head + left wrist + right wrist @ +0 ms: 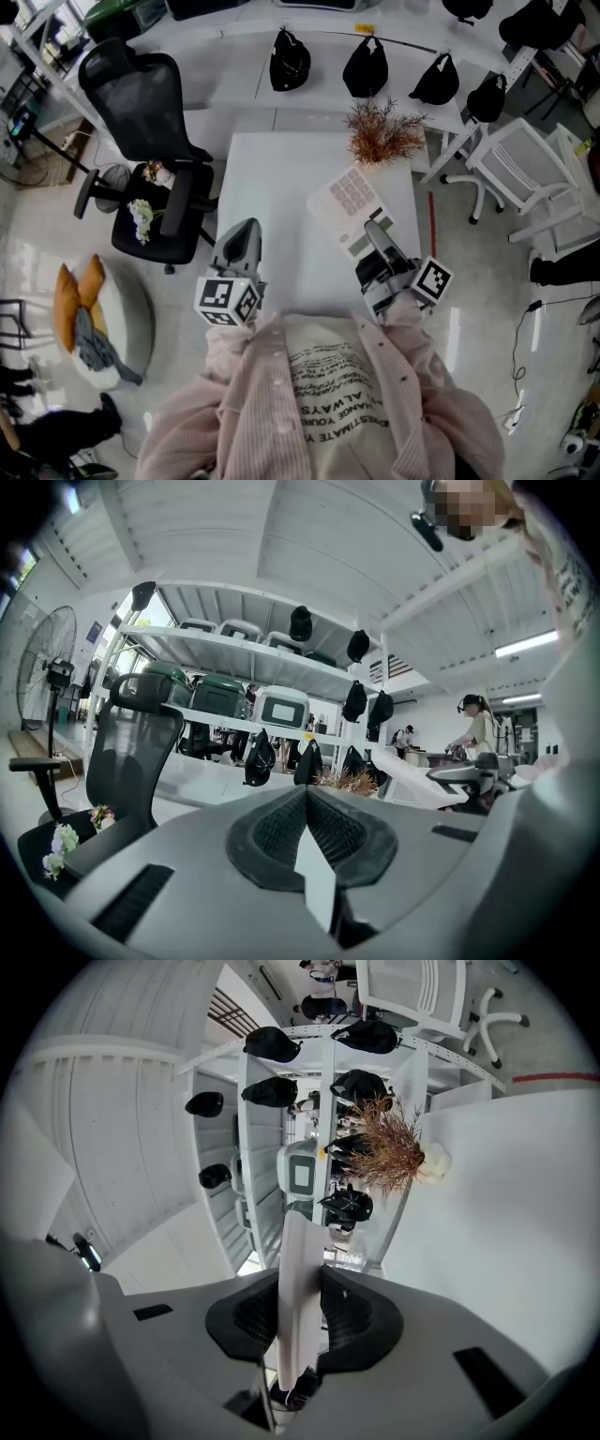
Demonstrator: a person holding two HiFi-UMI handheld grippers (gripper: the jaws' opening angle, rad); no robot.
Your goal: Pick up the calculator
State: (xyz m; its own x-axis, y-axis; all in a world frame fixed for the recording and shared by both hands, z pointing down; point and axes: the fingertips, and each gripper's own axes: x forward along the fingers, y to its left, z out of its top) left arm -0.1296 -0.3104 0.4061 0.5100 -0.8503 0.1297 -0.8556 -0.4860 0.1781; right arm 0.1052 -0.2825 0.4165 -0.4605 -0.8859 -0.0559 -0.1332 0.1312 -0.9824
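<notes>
The calculator (349, 211) is a flat white slab with pinkish keys, and it hangs tilted over the right side of the white table (277, 178). My right gripper (376, 232) is shut on its near end. In the right gripper view the calculator (298, 1288) shows edge-on, clamped between the two black pads (349, 1321) of the right gripper (300, 1326). My left gripper (242, 240) hovers near the table's front left edge. Seen through the left gripper view, the left gripper (307, 829) has its jaws together with nothing in them.
A dried plant (382, 136) in a small vase stands at the table's far right corner. A black office chair (150, 159) with flowers (142, 214) on its seat is left of the table. A white chair (525, 173) is at the right. Black bags (366, 67) hang behind.
</notes>
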